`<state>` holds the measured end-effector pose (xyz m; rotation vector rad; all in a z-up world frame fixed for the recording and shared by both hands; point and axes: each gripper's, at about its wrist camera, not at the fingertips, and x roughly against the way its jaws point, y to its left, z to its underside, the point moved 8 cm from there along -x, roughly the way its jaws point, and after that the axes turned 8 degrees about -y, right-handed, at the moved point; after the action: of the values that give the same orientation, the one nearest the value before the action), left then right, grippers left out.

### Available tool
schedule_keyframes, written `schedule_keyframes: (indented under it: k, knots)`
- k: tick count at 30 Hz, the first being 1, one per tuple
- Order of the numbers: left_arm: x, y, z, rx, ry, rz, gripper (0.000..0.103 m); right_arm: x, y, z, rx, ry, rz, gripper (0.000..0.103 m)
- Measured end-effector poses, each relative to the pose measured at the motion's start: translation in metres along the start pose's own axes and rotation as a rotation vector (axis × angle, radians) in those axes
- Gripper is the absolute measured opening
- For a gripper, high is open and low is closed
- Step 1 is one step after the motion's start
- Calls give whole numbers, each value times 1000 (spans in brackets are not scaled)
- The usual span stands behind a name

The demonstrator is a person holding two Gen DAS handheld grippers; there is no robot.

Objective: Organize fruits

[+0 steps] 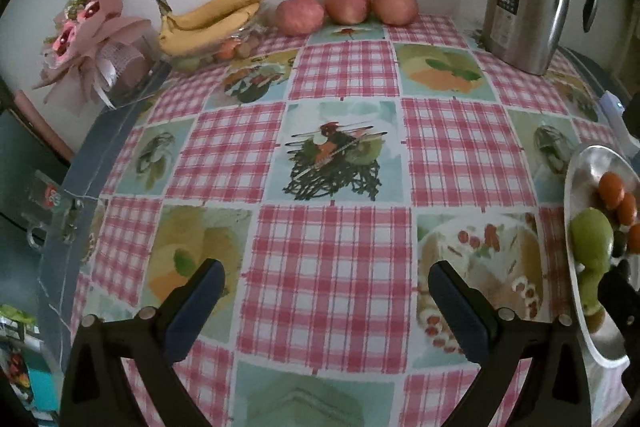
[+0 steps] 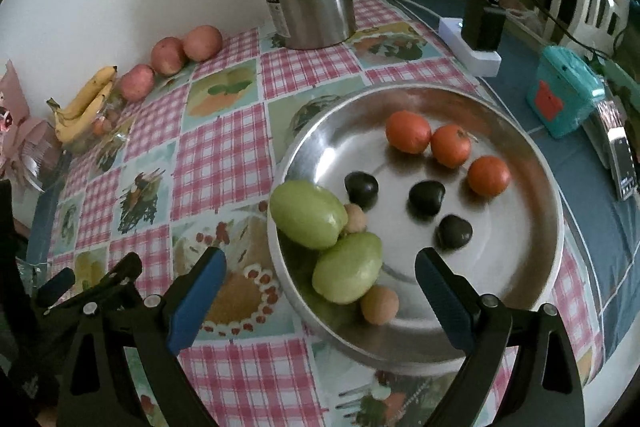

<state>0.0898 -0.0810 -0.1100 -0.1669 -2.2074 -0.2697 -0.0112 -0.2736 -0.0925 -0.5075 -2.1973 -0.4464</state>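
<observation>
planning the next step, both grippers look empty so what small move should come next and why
Probably move the left gripper forward toward the apples by the wall. Its jaws are open and empty over bare tablecloth, and three apples plus the bananas sit outside the bowl, which has free space. The right gripper hangs open at the bowl.

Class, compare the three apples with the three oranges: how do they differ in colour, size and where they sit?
The apples are pinkish red; the oranges are bright orange. The apples look larger. The apples sit on the tablecloth by the wall; the oranges lie inside the metal bowl. Both make a row of three round fruits.
</observation>
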Motion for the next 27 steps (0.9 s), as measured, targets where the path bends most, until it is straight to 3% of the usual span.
schedule_keyframes:
  k: [14,27]
  knots:
    - [30,21,27,20,3,22,103,17,8,31,19,42,-29,96]
    - [47,34,38,47,21,35,103,31,9,33,43,30,-21,96]
